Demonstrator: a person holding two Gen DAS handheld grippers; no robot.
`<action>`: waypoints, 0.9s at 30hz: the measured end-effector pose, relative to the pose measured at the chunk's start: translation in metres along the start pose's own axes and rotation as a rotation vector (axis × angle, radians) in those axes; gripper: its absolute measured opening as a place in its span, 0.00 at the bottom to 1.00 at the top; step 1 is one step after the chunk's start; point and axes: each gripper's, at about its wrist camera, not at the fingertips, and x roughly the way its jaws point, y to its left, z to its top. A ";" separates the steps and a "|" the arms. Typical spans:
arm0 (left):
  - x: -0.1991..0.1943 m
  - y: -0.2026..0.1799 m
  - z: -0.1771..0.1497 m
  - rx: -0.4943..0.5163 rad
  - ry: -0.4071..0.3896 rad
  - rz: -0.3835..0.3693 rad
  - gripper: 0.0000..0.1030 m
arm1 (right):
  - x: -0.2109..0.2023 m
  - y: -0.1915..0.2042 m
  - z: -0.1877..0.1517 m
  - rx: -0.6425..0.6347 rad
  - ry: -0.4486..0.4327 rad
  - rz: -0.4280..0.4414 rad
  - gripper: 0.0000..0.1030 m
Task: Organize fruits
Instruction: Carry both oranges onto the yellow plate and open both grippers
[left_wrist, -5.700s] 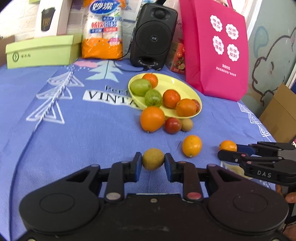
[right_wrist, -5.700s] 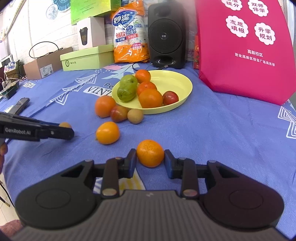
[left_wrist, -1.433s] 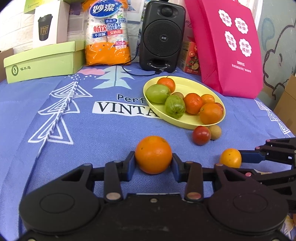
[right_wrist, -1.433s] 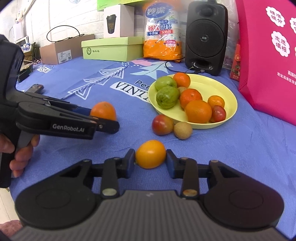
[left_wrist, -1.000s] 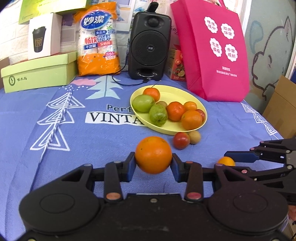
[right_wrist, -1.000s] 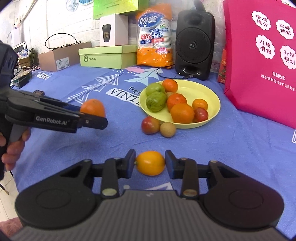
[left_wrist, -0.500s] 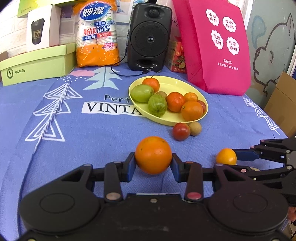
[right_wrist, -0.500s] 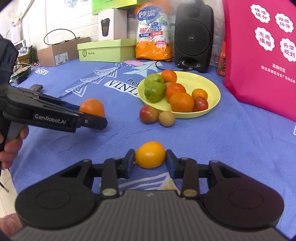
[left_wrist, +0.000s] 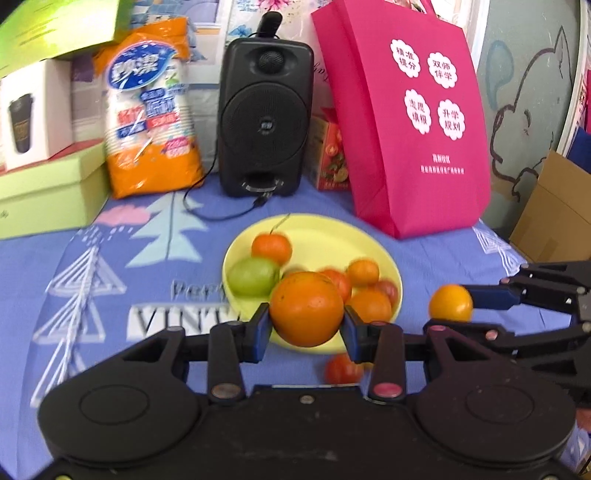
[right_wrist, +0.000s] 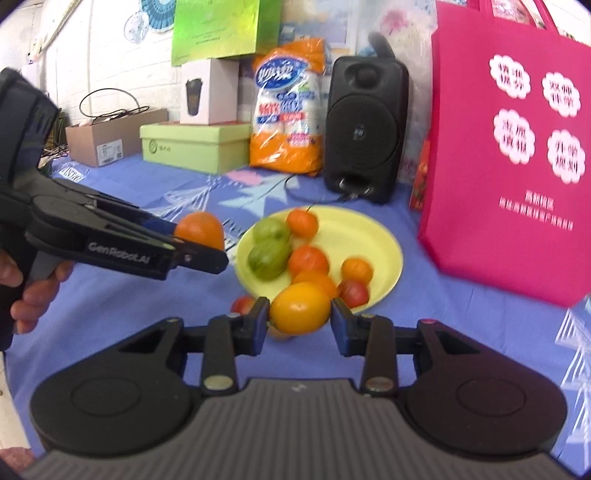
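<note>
My left gripper (left_wrist: 306, 325) is shut on a large orange (left_wrist: 306, 308) and holds it in the air at the near edge of the yellow plate (left_wrist: 325, 236). My right gripper (right_wrist: 300, 320) is shut on a yellow-orange citrus fruit (right_wrist: 300, 313), also lifted near the plate (right_wrist: 354, 236). The plate holds two green fruits (right_wrist: 269, 258), several oranges and a red fruit (right_wrist: 354, 293). A red fruit (left_wrist: 341, 369) lies on the cloth in front of the plate. The right gripper with its citrus (left_wrist: 450, 302) shows in the left view, the left gripper's orange (right_wrist: 199, 230) in the right view.
A black speaker (left_wrist: 266, 118) with a cable, an orange bag of paper cups (left_wrist: 151, 110), a green box (left_wrist: 48, 188) and a pink bag (left_wrist: 410, 118) stand behind the plate on the blue cloth (left_wrist: 110, 288). A cardboard box (left_wrist: 554, 214) is at the far right.
Both grippers have risen and moved forward toward the plate, each still holding its fruit. The plate now appears closer, just behind the held fruits.
</note>
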 end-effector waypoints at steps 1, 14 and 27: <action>0.006 0.001 0.005 -0.001 0.000 0.002 0.38 | 0.004 -0.003 0.004 -0.002 0.001 0.001 0.34; 0.109 -0.002 0.060 0.005 0.097 -0.049 0.38 | 0.080 -0.029 0.032 -0.020 0.054 0.000 0.34; 0.105 -0.003 0.058 0.009 0.072 0.007 0.58 | 0.083 -0.027 0.032 -0.036 0.049 -0.006 0.36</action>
